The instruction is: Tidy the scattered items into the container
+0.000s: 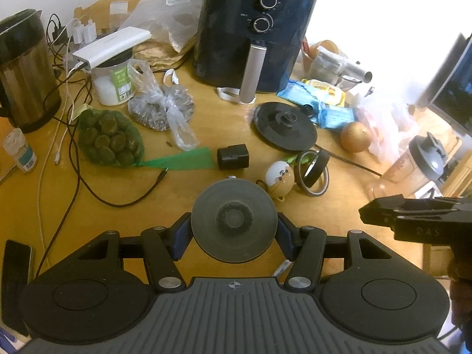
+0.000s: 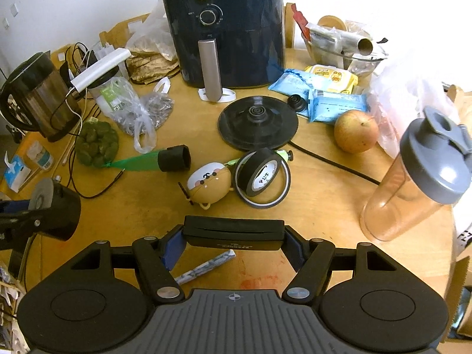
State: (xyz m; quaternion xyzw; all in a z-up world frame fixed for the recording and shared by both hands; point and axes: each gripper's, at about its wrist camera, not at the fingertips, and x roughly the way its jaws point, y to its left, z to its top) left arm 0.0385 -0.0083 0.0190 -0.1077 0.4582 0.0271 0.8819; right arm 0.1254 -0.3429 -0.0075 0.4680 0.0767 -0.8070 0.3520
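Note:
My left gripper (image 1: 234, 233) is shut on a round grey-faced black object (image 1: 234, 220), held above the wooden table (image 1: 183, 194); it also shows in the right wrist view (image 2: 56, 209) at the left edge. My right gripper (image 2: 234, 240) is shut on a flat black rectangular case (image 2: 234, 234); the case also shows in the left wrist view (image 1: 413, 215) at the right. Loose on the table ahead lie a black adapter (image 2: 174, 158), a tan cartoon earbud case (image 2: 211, 184) and black tape rolls (image 2: 261, 177). Which container is meant, I cannot tell.
A dark air fryer (image 2: 227, 26) stands at the back, a kettle base (image 2: 258, 122) before it, a kettle (image 2: 38, 97) at left. An apple (image 2: 356, 131), wipes packs (image 2: 336, 106), a shaker bottle (image 2: 419, 177), a green net bag (image 2: 96, 144) and cables (image 1: 73, 159) crowd the table.

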